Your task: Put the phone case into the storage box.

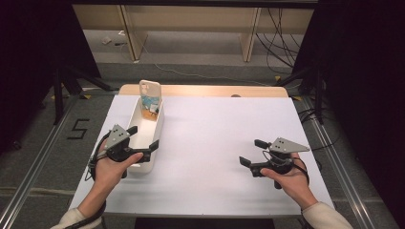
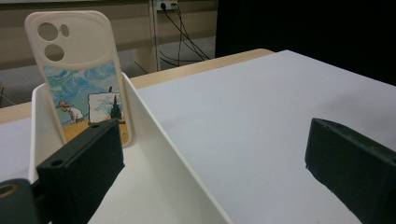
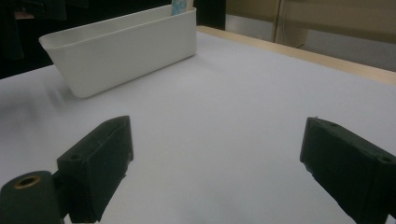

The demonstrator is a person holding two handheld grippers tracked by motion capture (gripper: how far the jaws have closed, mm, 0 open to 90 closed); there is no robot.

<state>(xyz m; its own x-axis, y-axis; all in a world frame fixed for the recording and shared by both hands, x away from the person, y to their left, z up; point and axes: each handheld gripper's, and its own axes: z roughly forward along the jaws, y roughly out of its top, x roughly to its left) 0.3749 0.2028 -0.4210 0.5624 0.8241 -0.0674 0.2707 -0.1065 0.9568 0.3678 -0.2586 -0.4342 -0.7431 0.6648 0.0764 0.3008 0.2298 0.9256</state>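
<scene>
While the left claw [image 1: 143,137] hangs released astride the bin's [image 1: 158,125] near wall, the case [image 2: 81,74] leans upright ahead; any nudge could topple it. Right claw [image 1: 253,152] released, idle.

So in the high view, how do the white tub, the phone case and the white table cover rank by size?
1. White table cover, by far the largest.
2. White tub, long and narrow.
3. Phone case, smallest, standing in the tub's far end, partly hidden by its wall.
</scene>
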